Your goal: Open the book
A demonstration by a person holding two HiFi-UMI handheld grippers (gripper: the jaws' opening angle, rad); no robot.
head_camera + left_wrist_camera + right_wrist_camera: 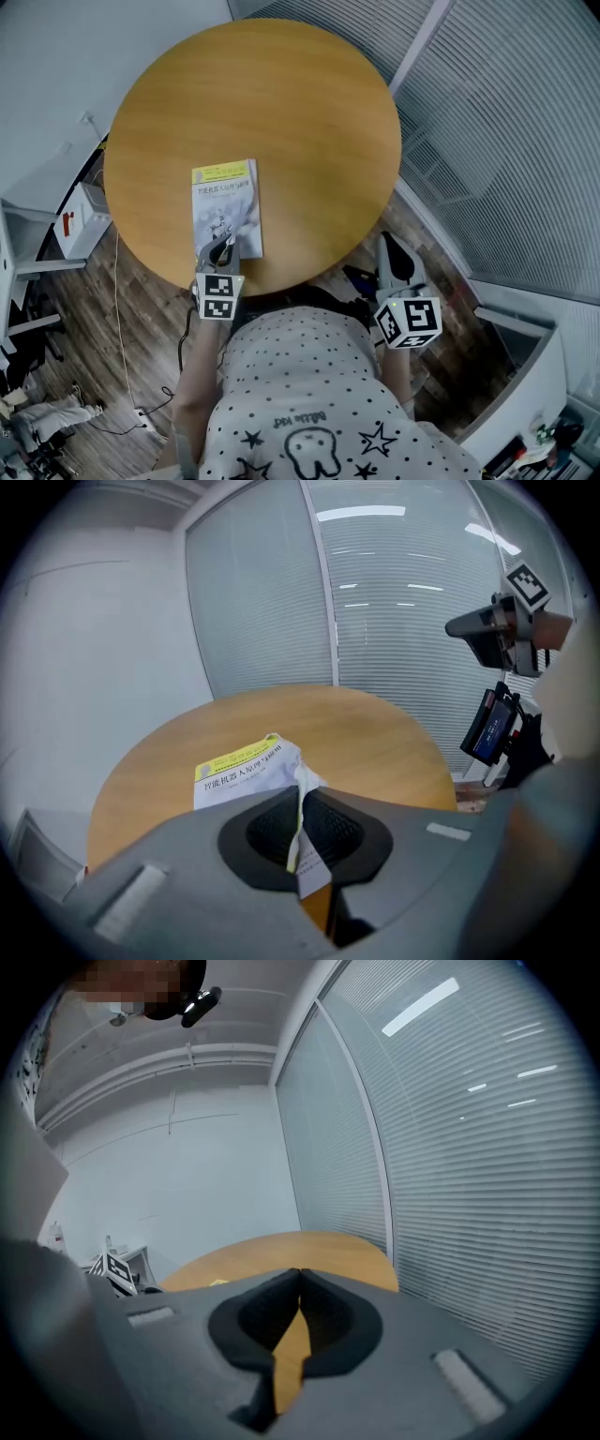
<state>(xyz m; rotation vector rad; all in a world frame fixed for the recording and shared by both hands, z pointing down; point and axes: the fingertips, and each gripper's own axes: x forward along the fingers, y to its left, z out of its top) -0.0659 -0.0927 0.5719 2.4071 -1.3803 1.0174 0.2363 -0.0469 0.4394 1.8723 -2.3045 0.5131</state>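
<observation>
Pinching the front cover (302, 782): left gripper (300, 803) has its jaws closed on the thin sheet at the book's near edge. The paper stands up, crumpled, between the pads. I can't tell whether it's the cover alone or a page or two with it.

In the head view the left gripper (221, 251) sits right at the table's near rim, over the near end of the book (225, 202).

Right gripper (394, 248) is off the table at the person's right side, well apart from the book. Its own view shows the jaws (298, 1283) closed on nothing, with only table showing in the slot between them.

Key relation:
- The book lies flat on the round wooden table (281, 94), close to the near edge.
- Its long axis runs away from the person, slightly skewed.
- The yellow title band (225, 172) is at the far end, so the whole book extends forward from the left fingers.
- The left hand is the nearer one by a long way.

My read: the hinge runs along one long side, though I can't make out which. The lift therefore has to swing sideways across the short axis rather than pull back toward the body. Pulling straight back risks dragging the whole book off the rim or creasing the cover further.
</observation>
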